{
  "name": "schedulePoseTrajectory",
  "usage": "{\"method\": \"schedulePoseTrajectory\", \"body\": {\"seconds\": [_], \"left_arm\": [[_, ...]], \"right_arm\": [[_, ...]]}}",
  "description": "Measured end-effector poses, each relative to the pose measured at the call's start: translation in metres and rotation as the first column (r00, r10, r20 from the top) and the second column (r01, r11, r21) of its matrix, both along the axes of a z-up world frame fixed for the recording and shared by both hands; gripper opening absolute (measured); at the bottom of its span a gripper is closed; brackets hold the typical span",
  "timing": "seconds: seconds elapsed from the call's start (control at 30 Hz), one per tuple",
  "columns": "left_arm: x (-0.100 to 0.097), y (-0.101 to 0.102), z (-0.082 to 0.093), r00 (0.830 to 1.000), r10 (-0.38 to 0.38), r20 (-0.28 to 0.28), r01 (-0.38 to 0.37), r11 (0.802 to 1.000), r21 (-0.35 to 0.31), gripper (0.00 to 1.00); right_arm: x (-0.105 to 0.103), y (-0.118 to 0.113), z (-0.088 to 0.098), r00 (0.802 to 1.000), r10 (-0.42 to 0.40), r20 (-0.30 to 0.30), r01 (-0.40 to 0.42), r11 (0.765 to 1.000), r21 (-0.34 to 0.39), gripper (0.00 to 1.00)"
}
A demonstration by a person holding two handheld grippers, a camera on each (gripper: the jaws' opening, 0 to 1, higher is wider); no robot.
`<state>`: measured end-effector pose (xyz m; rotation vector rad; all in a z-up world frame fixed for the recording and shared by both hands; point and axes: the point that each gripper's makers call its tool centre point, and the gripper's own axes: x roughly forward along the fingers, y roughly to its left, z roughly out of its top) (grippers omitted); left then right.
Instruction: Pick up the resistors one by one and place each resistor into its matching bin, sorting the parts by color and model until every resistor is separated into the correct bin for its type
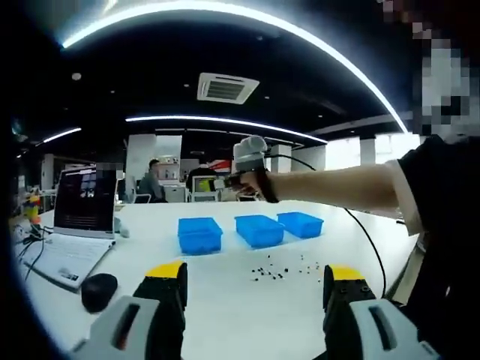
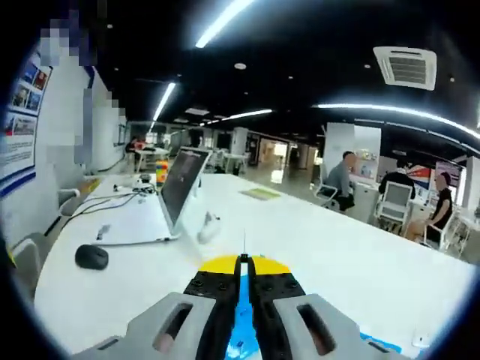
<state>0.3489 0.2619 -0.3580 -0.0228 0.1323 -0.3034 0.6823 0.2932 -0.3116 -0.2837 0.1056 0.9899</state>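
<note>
- Left gripper (image 1: 255, 289): seen in the left gripper view; jaws spread wide, nothing between them; held above the white table (image 1: 225, 307), short of the parts.
- Right gripper (image 2: 244, 271): in the right gripper view its yellow-tipped jaws are pressed together, and a thin wire-like lead (image 2: 244, 241) stands up from the tips. Judged to be a resistor pinched by its lead; the body is too small to make out. In the left gripper view this gripper is raised in a hand (image 1: 255, 182) above the far side of the bins.
- Loose resistors (image 1: 279, 270): small dark specks scattered on the table, just in front of the bins.
- Bins: three blue trays in a row, left bin (image 1: 199, 234), middle bin (image 1: 259, 229), right bin (image 1: 300, 223); contents cannot be told.
- Blue surface (image 2: 241, 315) beneath the right gripper: likely one bin; which one cannot be told.
- Other items: laptop (image 1: 79, 217), mouse (image 1: 98, 291).
- Step in hand: carry of one resistor toward a bin.
- Next move: identify the part's type, lower over the matching bin, release.
</note>
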Motion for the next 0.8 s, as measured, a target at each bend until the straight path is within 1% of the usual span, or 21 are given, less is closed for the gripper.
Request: {"method": "schedulePoseTrajectory", "body": {"seconds": [0.03,0.07,0.1,0.13,0.23,0.43,0.53,0.57,0.6,0.63,0.73,0.8], "left_arm": [[0.0,-0.001,0.0,1.0,-0.001,-0.002,0.001,1.0,0.003,0.74],[0.0,-0.001,-0.001,1.0,-0.002,-0.003,0.002,1.0,0.005,0.74],[0.0,-0.002,0.0,1.0,-0.005,-0.002,0.005,1.0,0.003,0.74],[0.0,-0.003,0.0,1.0,-0.006,-0.001,0.006,1.0,0.002,0.74],[0.001,-0.004,0.001,1.0,-0.008,0.0,0.008,1.0,0.0,0.74],[0.008,-0.01,0.001,1.0,-0.027,0.004,0.027,1.0,0.001,0.74],[0.012,-0.012,0.001,0.999,-0.037,0.009,0.037,0.999,0.001,0.74],[0.014,-0.013,0.001,0.999,-0.041,0.012,0.041,0.999,0.0,0.74],[0.016,-0.013,0.001,0.999,-0.045,0.014,0.045,0.999,-0.002,0.74],[0.018,-0.014,0.001,0.999,-0.05,0.014,0.05,0.999,-0.004,0.74],[0.024,-0.02,-0.001,0.997,-0.07,0.012,0.07,0.998,0.002,0.74],[0.028,-0.024,-0.002,0.996,-0.084,0.013,0.084,0.996,0.005,0.74]], "right_arm": [[0.002,-0.001,-0.001,1.0,-0.007,0.021,0.007,1.0,-0.016,0.18],[0.003,-0.001,-0.002,0.999,-0.012,0.032,0.012,1.0,-0.02,0.28],[0.002,-0.002,-0.003,1.0,-0.011,0.025,0.011,1.0,-0.014,0.33],[-0.001,-0.004,-0.003,1.0,-0.003,0.015,0.003,1.0,0.002,0.34],[-0.008,-0.015,-0.004,1.0,0.008,0.006,-0.008,1.0,0.001,0.35],[-0.033,-0.055,0.002,0.999,0.036,-0.008,-0.035,0.999,0.038,0.35],[-0.057,-0.086,0.004,0.999,0.047,-0.011,-0.046,0.997,0.062,0.35],[-0.07,-0.102,0.003,0.999,0.048,-0.014,-0.047,0.996,0.069,0.35],[-0.081,-0.114,0.004,0.999,0.043,-0.029,-0.04,0.994,0.098,0.35],[-0.095,-0.124,0.003,0.997,0.062,-0.043,-0.057,0.993,0.107,0.35],[-0.13,-0.162,-0.003,0.998,0.056,-0.033,-0.052,0.993,0.105,0.35],[-0.154,-0.186,-0.008,0.996,0.045,-0.072,-0.035,0.989,0.142,0.35]]}}
